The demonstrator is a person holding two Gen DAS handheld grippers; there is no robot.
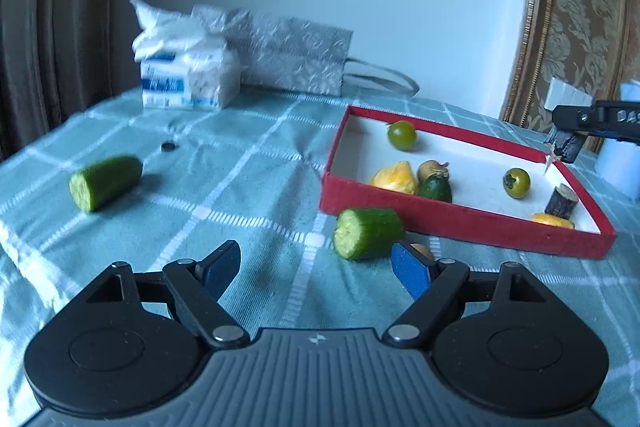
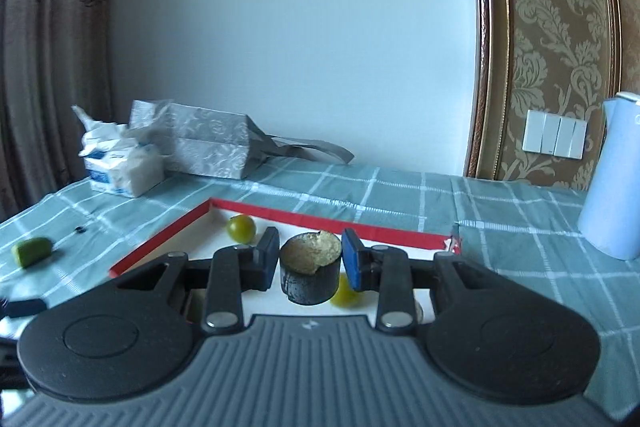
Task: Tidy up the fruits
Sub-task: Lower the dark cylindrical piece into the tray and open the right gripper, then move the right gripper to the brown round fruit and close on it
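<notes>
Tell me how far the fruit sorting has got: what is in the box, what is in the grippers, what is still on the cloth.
Done: the red box already holds two green tomatoes, yellow pieces and a dark sugarcane chunk.
In hand: the right gripper is shut on another dark chunk above the box.
Left: two cucumber pieces lie on the tablecloth; the left gripper is open near the closer one.

— What covers the table?
— A teal checked cloth [image 1: 248, 131]. On it: a red tray [image 1: 460, 223] at right, one cucumber piece [image 1: 105, 182] at left, another [image 1: 368, 233] at centre against the tray's front wall.
— And at the back?
— A tissue pack [image 1: 186, 75], a silver gift bag [image 1: 296, 57], a pale blue jug [image 2: 614, 183] at far right.
</notes>
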